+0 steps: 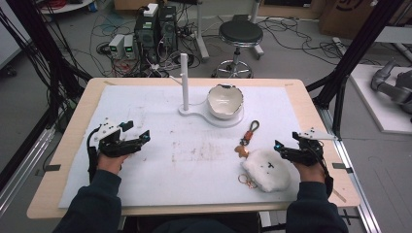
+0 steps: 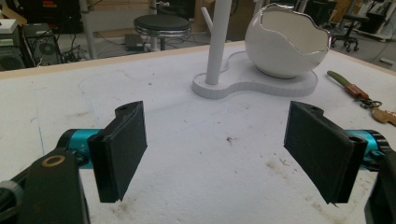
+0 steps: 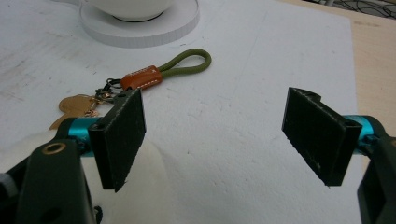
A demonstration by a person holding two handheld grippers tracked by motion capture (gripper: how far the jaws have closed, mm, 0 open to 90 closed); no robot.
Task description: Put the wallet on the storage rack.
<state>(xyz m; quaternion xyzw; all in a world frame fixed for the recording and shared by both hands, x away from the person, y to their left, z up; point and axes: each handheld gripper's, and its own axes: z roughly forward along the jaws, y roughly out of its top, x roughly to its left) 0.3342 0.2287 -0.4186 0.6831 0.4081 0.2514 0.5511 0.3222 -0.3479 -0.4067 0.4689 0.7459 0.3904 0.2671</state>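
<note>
My left gripper (image 1: pixel 140 136) rests at the left of the white mat (image 1: pixel 160 126), open, nothing between its jaws (image 2: pixel 215 154). At the right my right gripper (image 1: pixel 282 148) stands open beside a white plush pouch (image 1: pixel 266 169) with a gold ring (image 1: pixel 247 181). A keychain with a green loop and orange leather tab (image 1: pixel 249 133) lies just beyond the pouch; in the right gripper view the keychain (image 3: pixel 163 70) lies ahead of the empty jaws (image 3: pixel 215 140). A white cracked-egg bowl (image 1: pixel 224 101) sits on a white stand with an upright post (image 1: pixel 184 81); the bowl (image 2: pixel 285 44) also appears far ahead of the left gripper.
The wooden table edge (image 1: pixel 311 104) frames the mat. Beyond the table stand a black stool (image 1: pixel 240 34), computer boxes (image 1: pixel 155 29) and floor cables. Black frame struts rise at the right (image 1: pixel 350 58) and left.
</note>
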